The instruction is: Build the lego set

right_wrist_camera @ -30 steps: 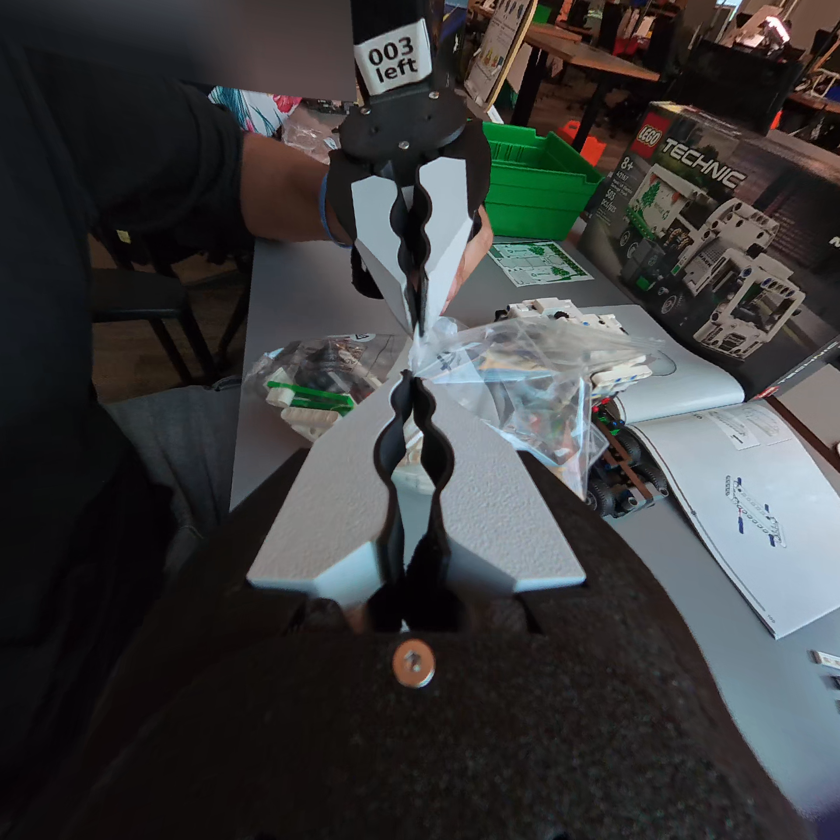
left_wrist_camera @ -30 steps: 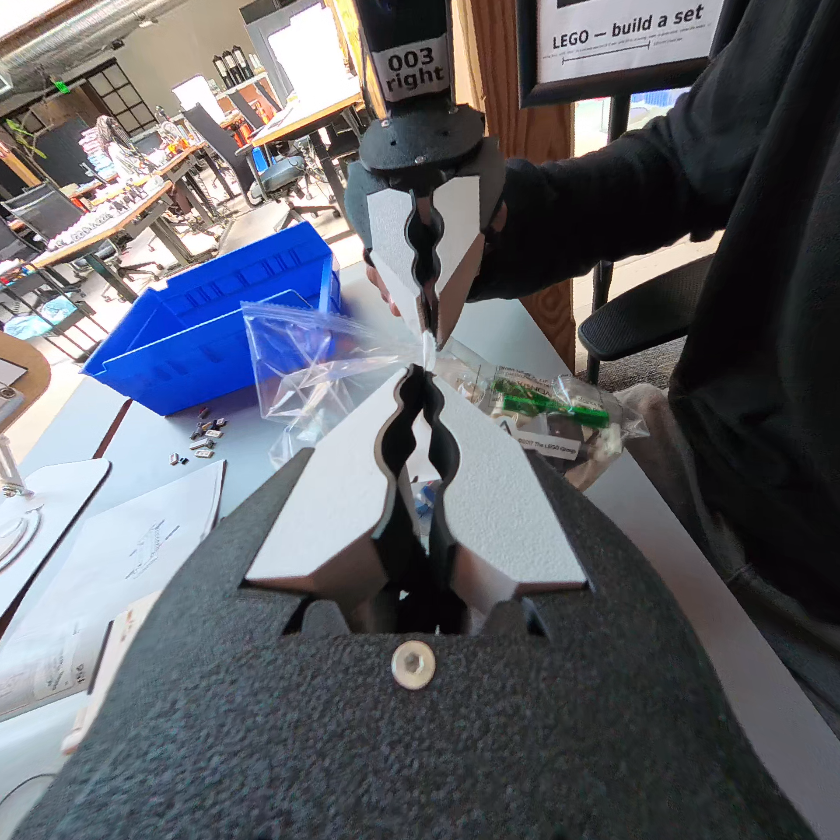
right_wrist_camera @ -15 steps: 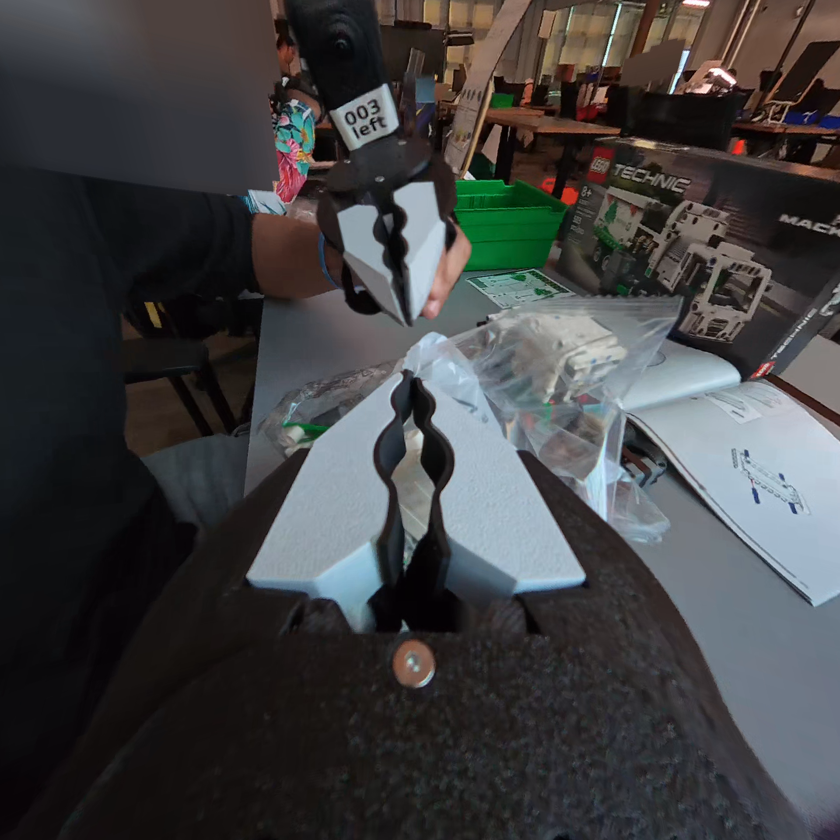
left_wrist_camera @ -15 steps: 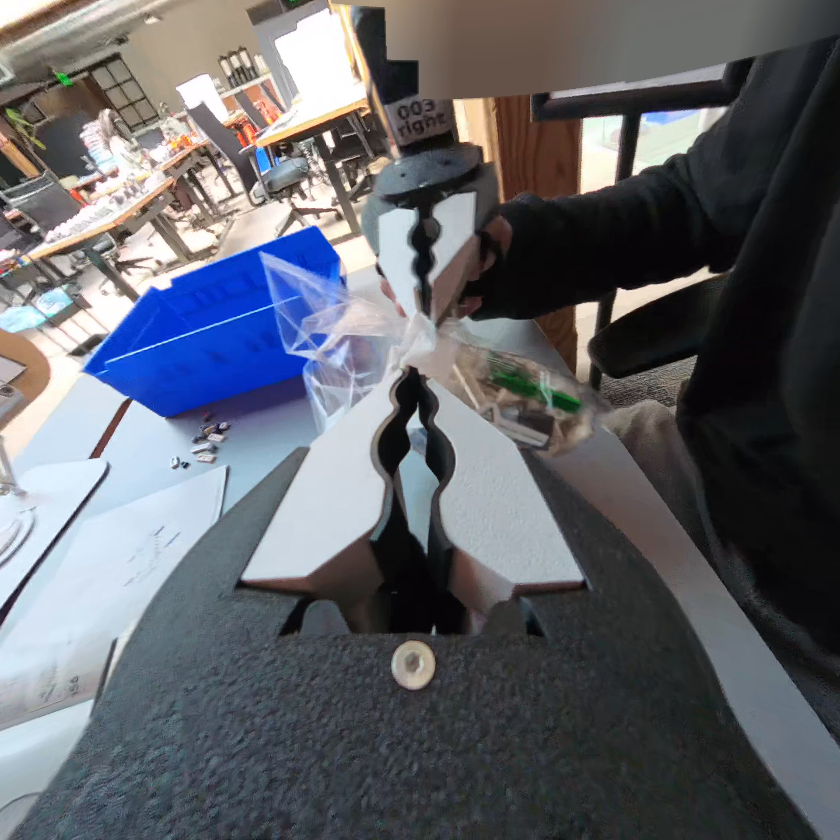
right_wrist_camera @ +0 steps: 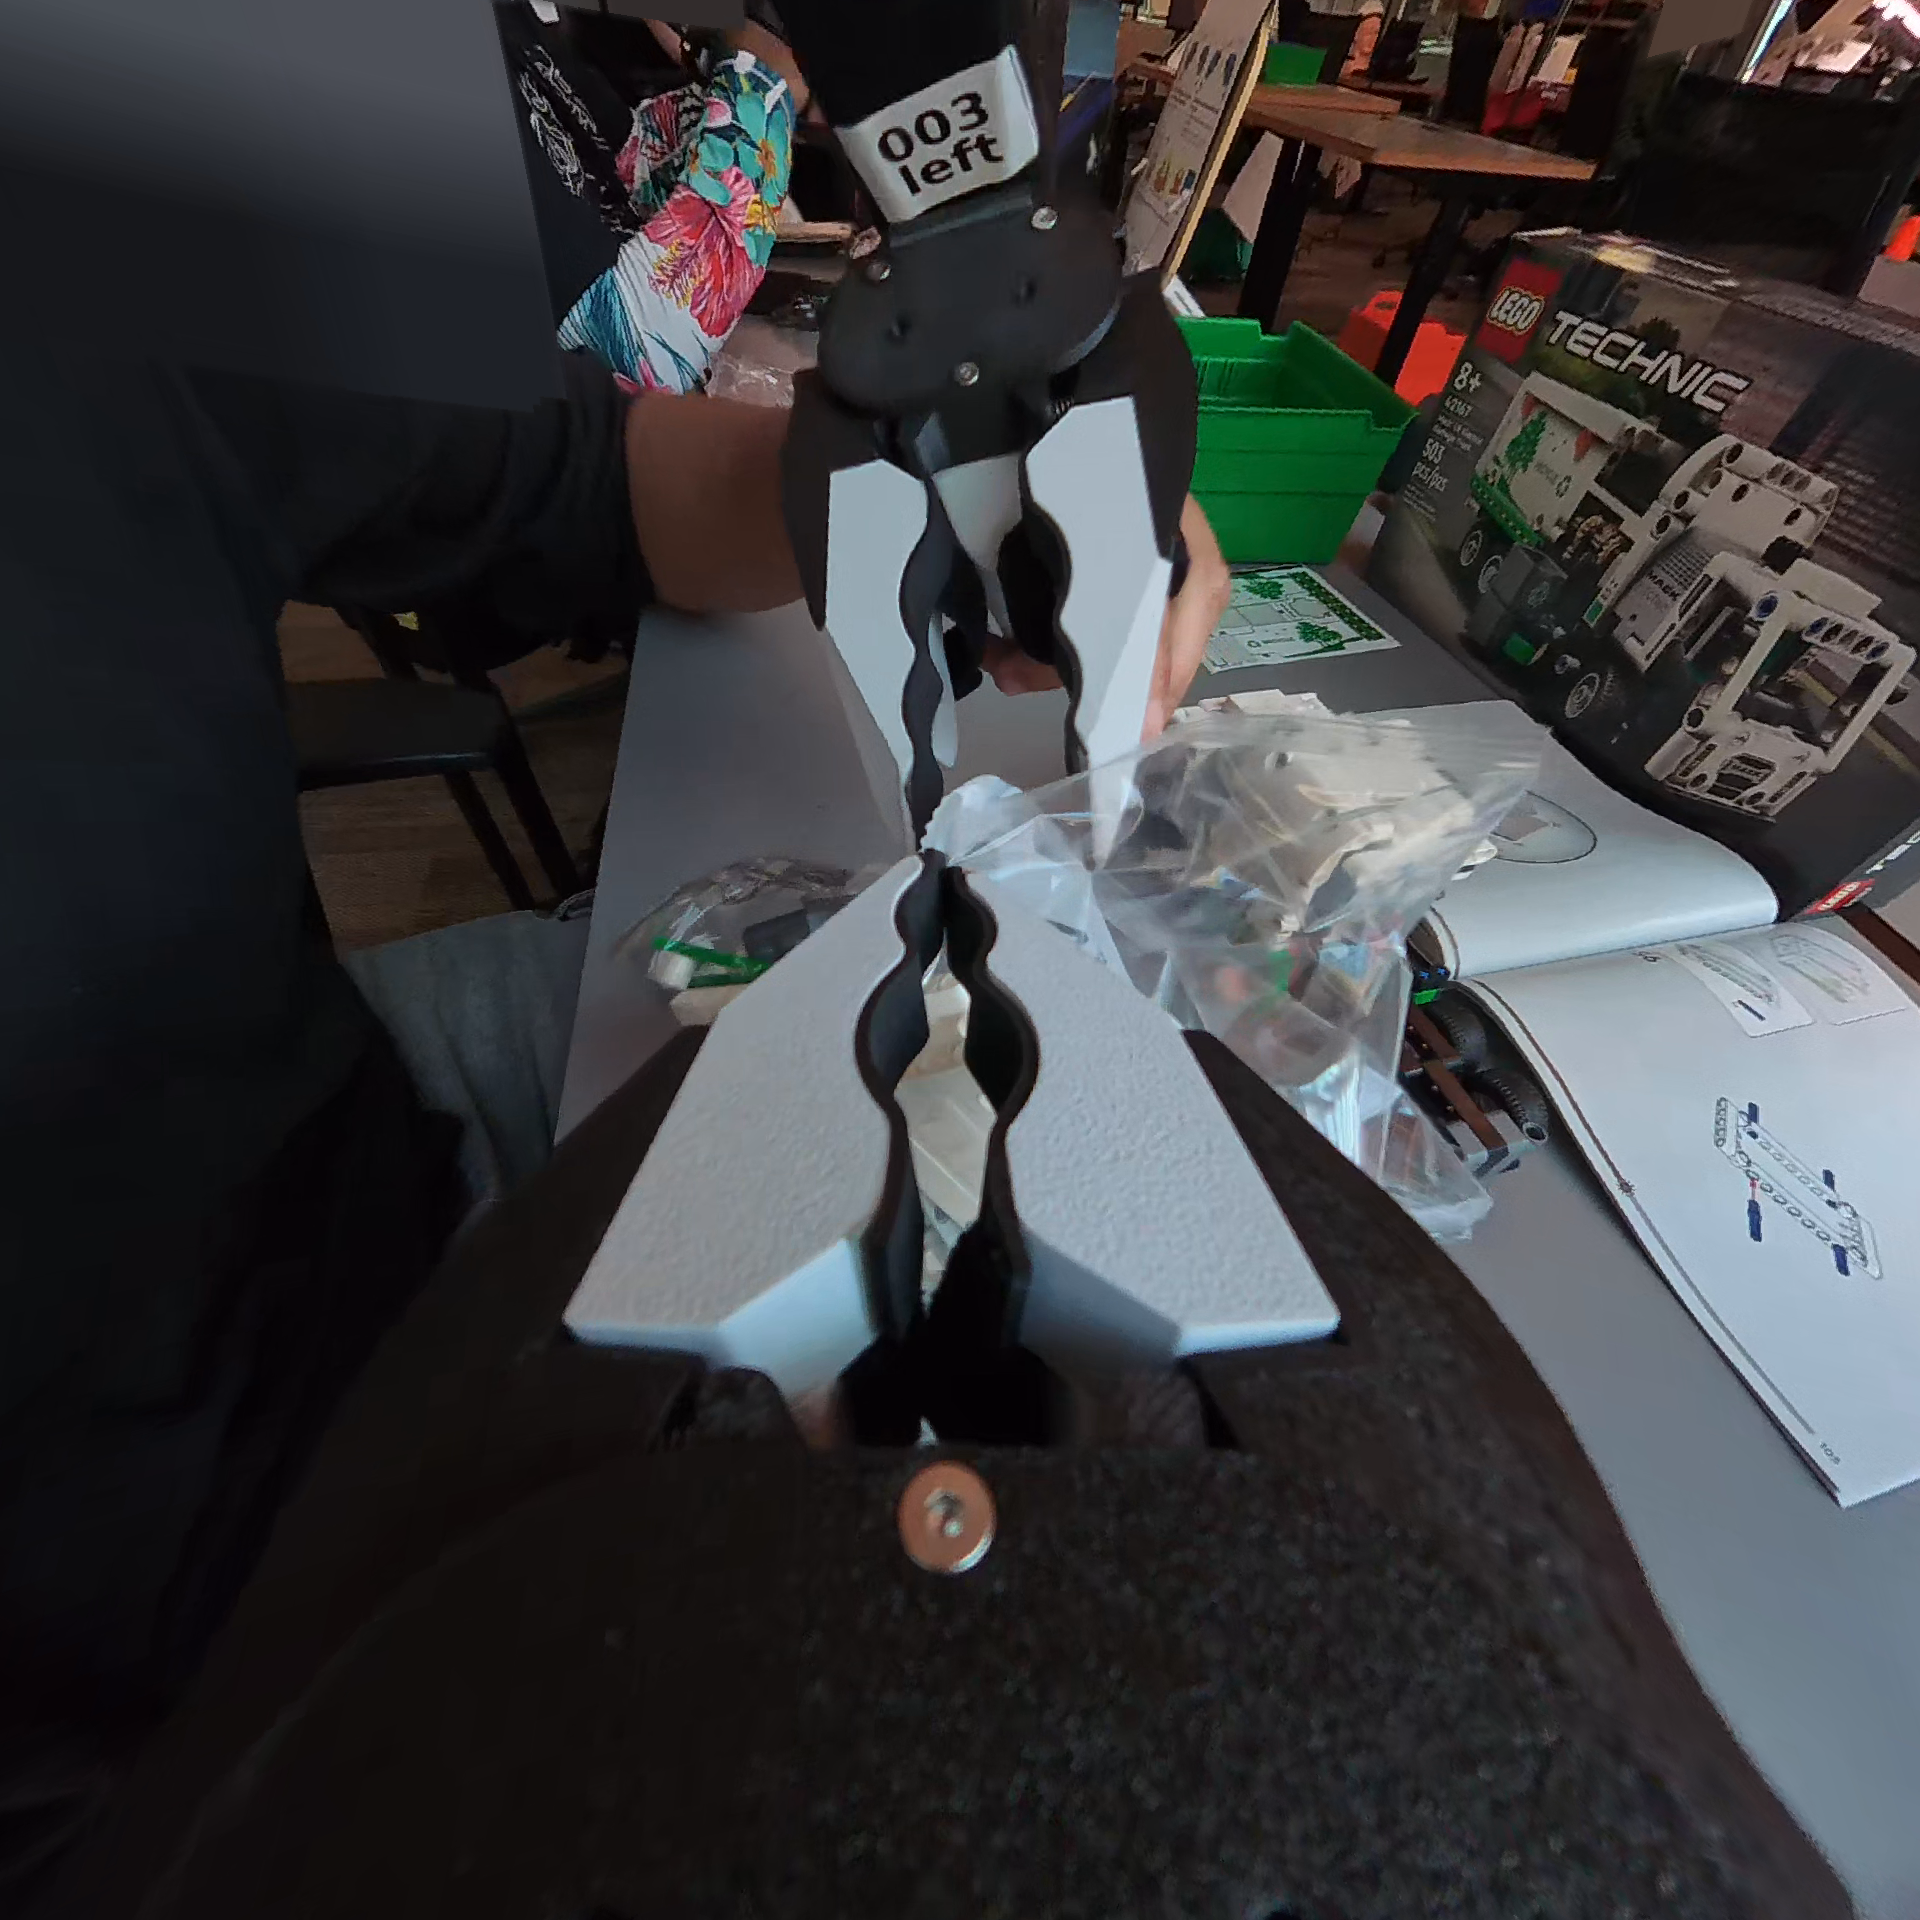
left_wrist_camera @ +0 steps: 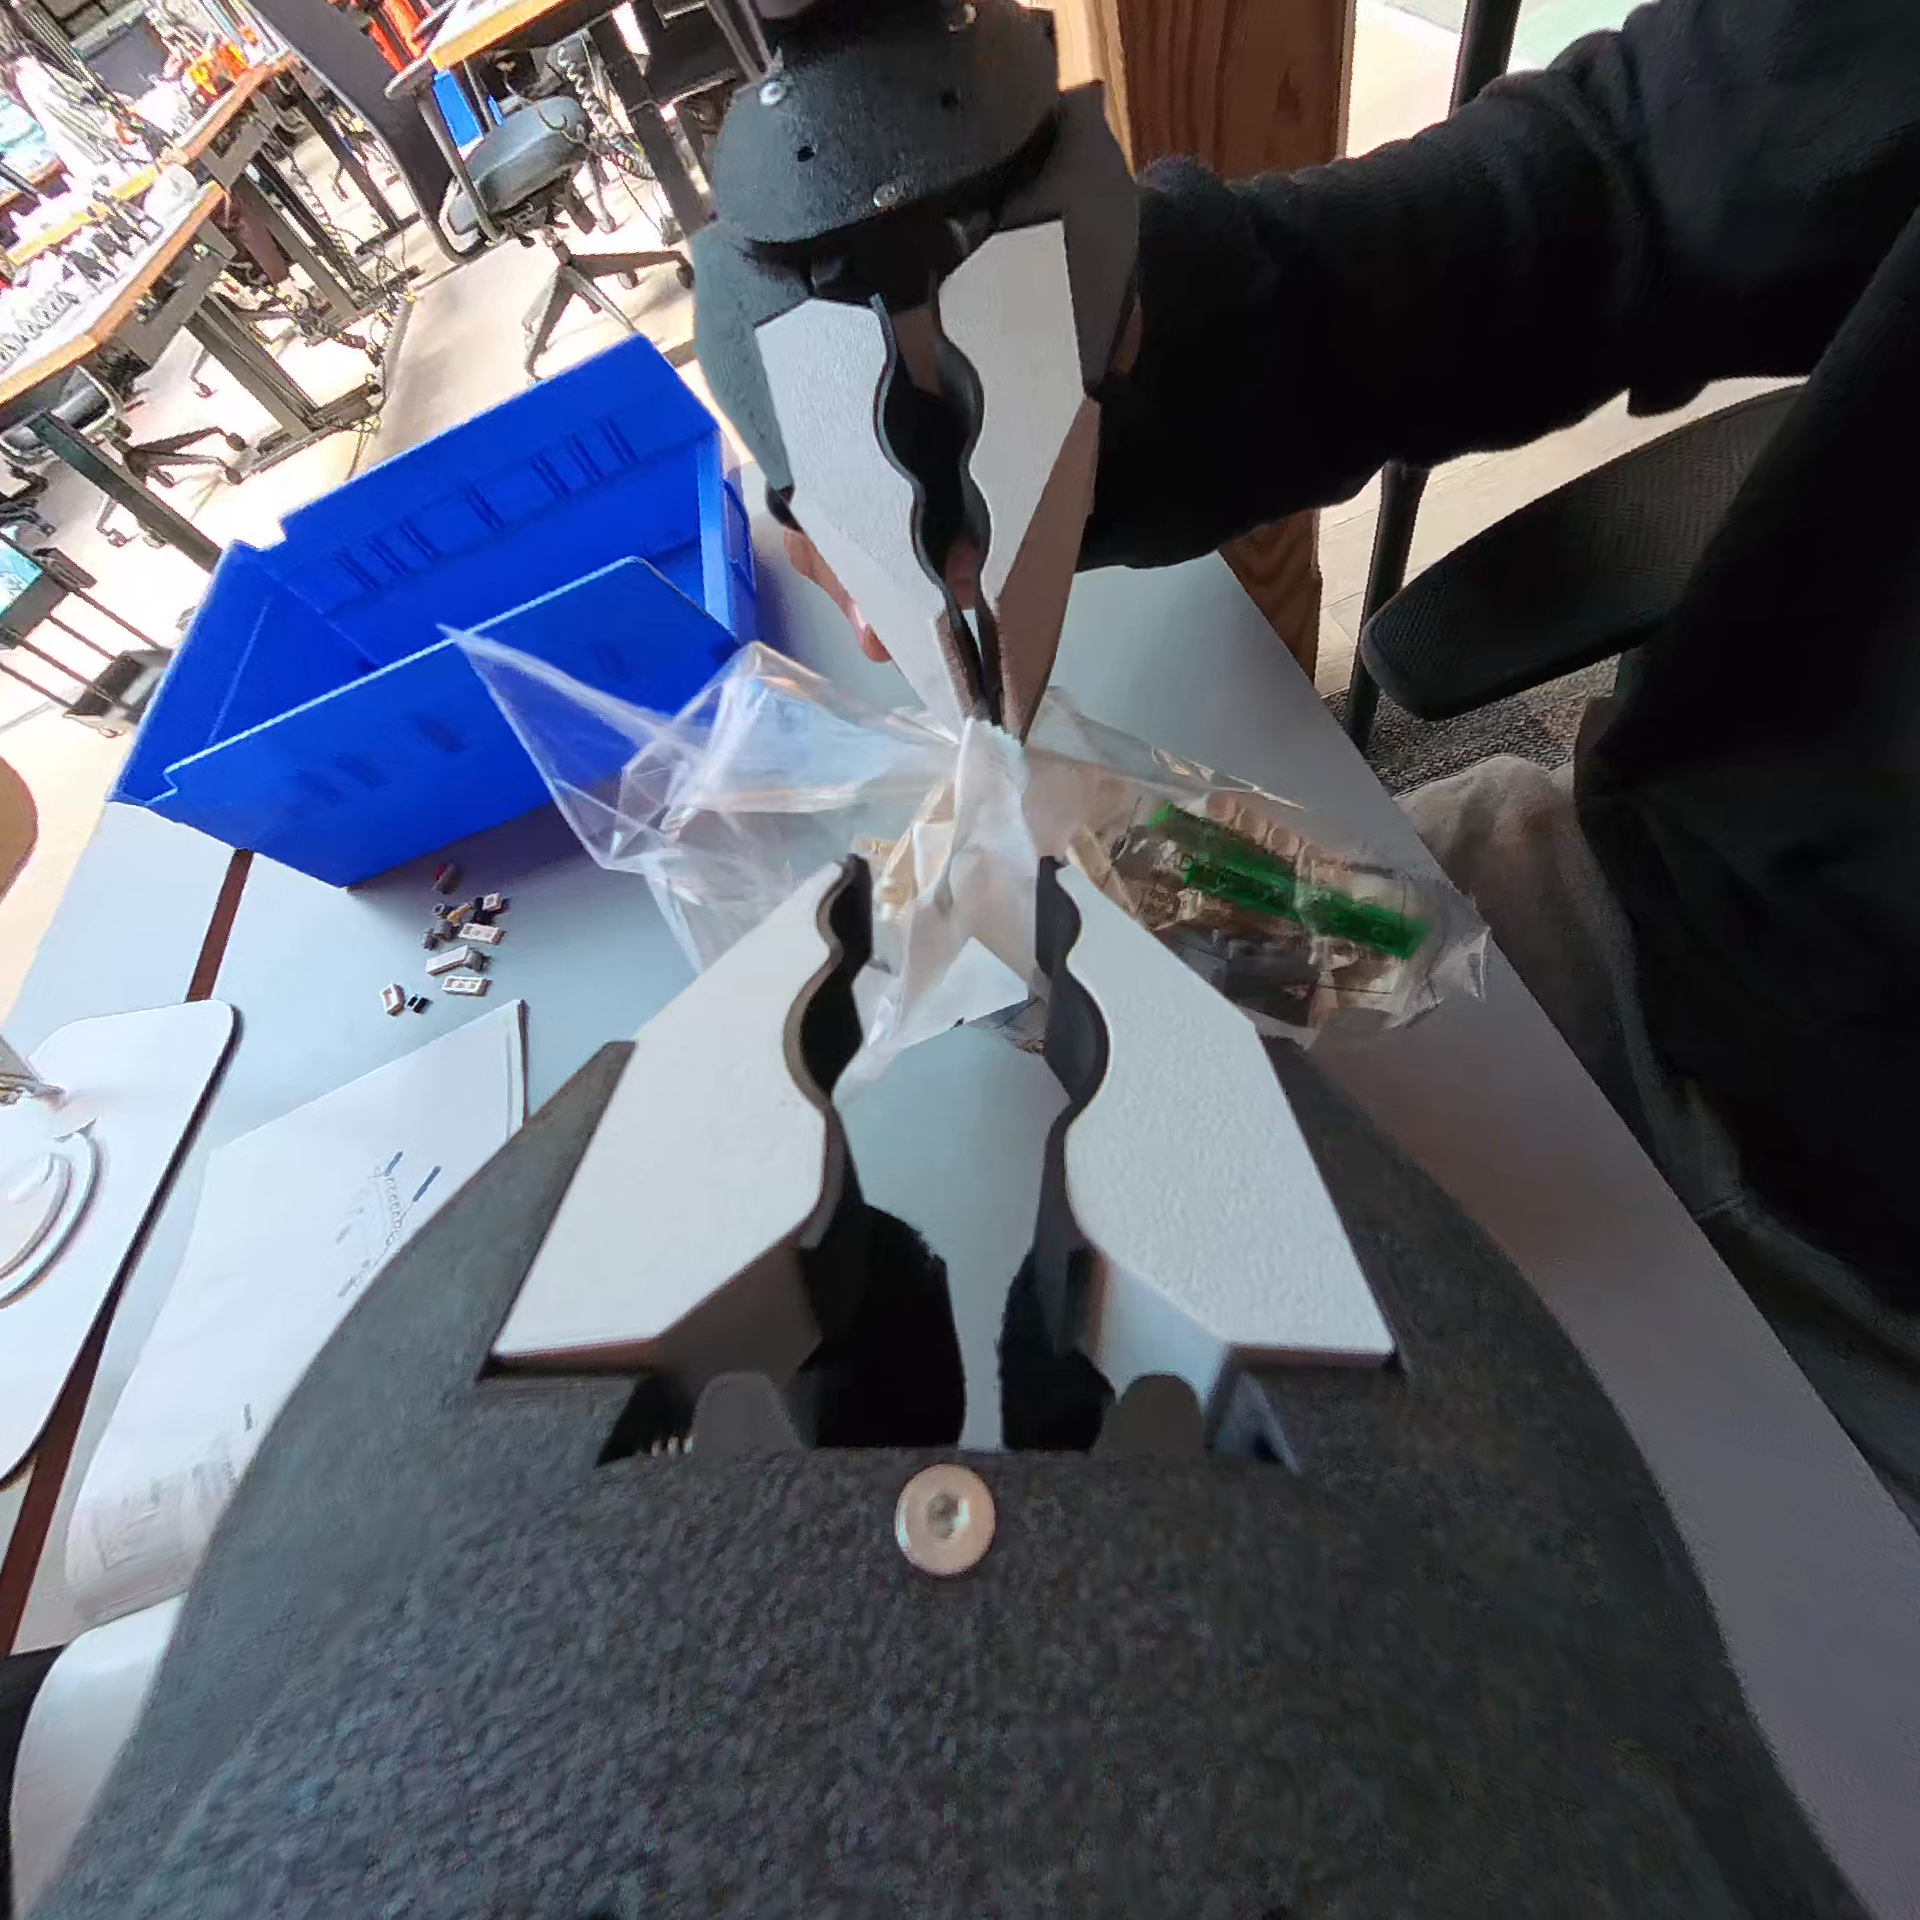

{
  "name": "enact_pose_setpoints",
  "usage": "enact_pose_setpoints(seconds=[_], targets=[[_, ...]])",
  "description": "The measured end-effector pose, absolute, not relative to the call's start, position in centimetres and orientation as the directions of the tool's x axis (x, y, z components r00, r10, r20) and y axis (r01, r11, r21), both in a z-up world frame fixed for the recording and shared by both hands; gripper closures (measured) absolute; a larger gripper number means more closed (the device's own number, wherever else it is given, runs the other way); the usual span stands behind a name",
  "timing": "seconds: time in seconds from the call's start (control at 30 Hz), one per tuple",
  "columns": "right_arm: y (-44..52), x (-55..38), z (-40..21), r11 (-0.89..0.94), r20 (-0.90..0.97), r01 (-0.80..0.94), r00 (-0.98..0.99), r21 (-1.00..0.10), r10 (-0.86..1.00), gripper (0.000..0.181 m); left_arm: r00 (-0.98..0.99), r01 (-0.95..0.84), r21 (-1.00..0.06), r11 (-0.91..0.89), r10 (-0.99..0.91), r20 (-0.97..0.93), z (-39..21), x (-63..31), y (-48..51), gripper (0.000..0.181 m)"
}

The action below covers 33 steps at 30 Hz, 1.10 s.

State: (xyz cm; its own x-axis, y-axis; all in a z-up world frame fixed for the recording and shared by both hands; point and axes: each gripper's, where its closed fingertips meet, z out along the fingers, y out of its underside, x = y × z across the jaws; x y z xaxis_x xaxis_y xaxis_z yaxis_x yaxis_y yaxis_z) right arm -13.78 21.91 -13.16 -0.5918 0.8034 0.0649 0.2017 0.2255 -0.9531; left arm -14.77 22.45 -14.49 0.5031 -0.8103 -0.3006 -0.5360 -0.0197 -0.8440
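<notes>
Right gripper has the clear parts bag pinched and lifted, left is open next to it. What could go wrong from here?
1. The right gripper pinches only a bunched bit of film on the clear parts bag; the loaded bag could slip or tear.
2. The left gripper is open around that film, so nothing backs up the hold.
3. If the bag opens, pieces may scatter over the instruction booklet or off the table edge near the person.

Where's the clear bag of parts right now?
The clear bag hangs above the grey table, pinched at its bunched top by the right gripper. The open left gripper faces it, and the instruction booklet lies behind.
</notes>
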Motion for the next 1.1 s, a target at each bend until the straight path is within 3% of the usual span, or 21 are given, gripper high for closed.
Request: enact_pose_setpoints(seconds=[0.1,0.2,0.3,0.4,0.57,0.77,0.97,1.03,1.1], targets=[[21.2,-13.8,-13.3,0.174,-0.01,0.236,-0.62,-0.956,0.784,0.181,0.47,-0.591,-0.806,0.037,-0.796,-0.381,-14.9,-14.6,22.3,0.17],[21.6,-14.1,-13.0,0.154,-0.002,0.223,-0.574,-0.962,0.819,0.181,0.486,-0.569,-0.822,0.028,-0.795,-0.364,-15.0,-14.8,22.5,0.177],[21.9,-13.9,-12.1,0.091,0.008,0.137,-0.511,-0.986,0.86,0.164,0.518,-0.493,-0.87,-0.011,-0.807,-0.284,-15.0,-14.9,22.5,0.178],[23.2,-13.4,-11.5,-0.01,-0.022,0.031,-0.392,-0.999,0.92,0.155,0.552,-0.465,-0.885,-0.011,-0.785,-0.281,-14.9,-15.2,22.6,0.17],[24.0,-12.7,-12.8,0.016,0.001,0.048,-0.295,-0.999,0.956,0.153,0.606,-0.441,-0.897,-0.014,-0.742,-0.287,-14.7,-15.8,23.1,0.161],[23.4,-13.4,-13.5,0.205,0.179,0.101,-0.227,-0.973,0.957,0.158,0.632,-0.34,-0.937,-0.084,-0.758,-0.161,-14.6,-15.6,23.1,0.122],[23.6,-13.4,-14.4,0.228,0.193,0.158,-0.209,-0.961,0.959,0.157,0.596,-0.323,-0.94,-0.11,-0.795,-0.112,-14.9,-14.9,22.5,0.083],[23.7,-13.4,-14.3,0.218,0.182,0.169,-0.208,-0.961,0.961,0.157,0.594,-0.359,-0.928,-0.101,-0.792,-0.143,-15.4,-14.9,22.5,0.086],[23.5,-13.4,-14.2,0.21,0.17,0.176,-0.215,-0.962,0.962,0.157,0.587,-0.374,-0.922,-0.097,-0.795,-0.155,-15.7,-14.9,22.5,0.102]])
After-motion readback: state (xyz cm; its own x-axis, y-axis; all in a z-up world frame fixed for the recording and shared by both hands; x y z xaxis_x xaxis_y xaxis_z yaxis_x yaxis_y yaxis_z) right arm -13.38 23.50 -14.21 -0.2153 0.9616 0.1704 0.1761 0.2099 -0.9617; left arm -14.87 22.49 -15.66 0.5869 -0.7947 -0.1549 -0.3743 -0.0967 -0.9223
